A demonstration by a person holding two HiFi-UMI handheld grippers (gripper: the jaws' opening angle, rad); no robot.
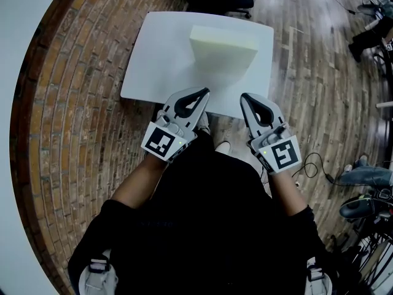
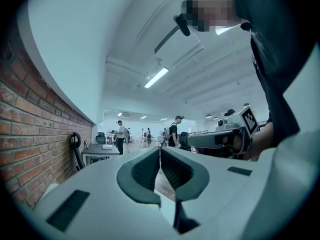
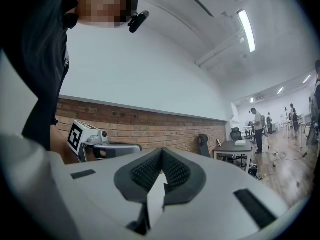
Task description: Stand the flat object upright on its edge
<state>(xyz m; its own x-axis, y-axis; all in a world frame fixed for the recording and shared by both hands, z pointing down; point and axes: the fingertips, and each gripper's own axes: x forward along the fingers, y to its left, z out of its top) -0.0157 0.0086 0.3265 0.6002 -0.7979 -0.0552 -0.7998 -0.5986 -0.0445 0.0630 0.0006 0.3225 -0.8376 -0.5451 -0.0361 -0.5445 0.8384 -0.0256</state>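
Left gripper and right gripper each have their jaws pressed together on nothing, side by side over the near edge of the white counter. Ahead of both, the pale foam slab seems to stand on its edge already, broad face toward the grippers, long axis running left to right; little appears left to do
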